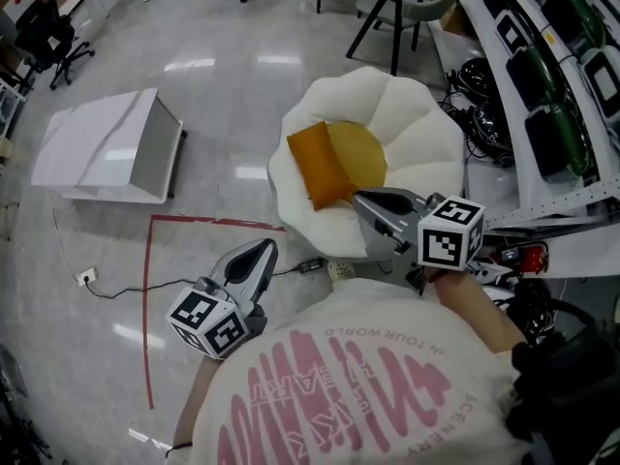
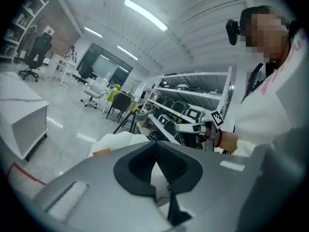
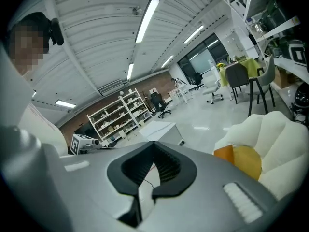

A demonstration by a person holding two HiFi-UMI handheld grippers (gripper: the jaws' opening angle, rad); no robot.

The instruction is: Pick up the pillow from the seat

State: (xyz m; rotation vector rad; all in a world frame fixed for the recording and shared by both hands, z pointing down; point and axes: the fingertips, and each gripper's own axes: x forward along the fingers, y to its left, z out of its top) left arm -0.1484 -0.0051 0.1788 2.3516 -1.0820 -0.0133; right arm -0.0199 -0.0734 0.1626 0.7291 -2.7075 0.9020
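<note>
An orange pillow (image 1: 318, 169) lies on a round yellow cushion (image 1: 360, 153) inside a white, plush, shell-shaped seat (image 1: 417, 124). My right gripper (image 1: 360, 199) is shut and empty, its tip just over the seat's near rim, close to the pillow's near corner. My left gripper (image 1: 266, 248) is also shut and empty, lower left of the seat above the floor. In the right gripper view the jaws (image 3: 153, 142) are closed, with the pillow (image 3: 223, 152) and seat (image 3: 273, 129) at the right. In the left gripper view the closed jaws (image 2: 157, 143) point toward the seat (image 2: 116, 139).
A white cabinet (image 1: 107, 148) lies on the floor at the left. A red tape line (image 1: 147, 289) and a cable with a plug block (image 1: 87, 277) cross the floor near it. Shelving with equipment (image 1: 552, 85) runs along the right. Dark chairs (image 1: 387, 13) stand behind the seat.
</note>
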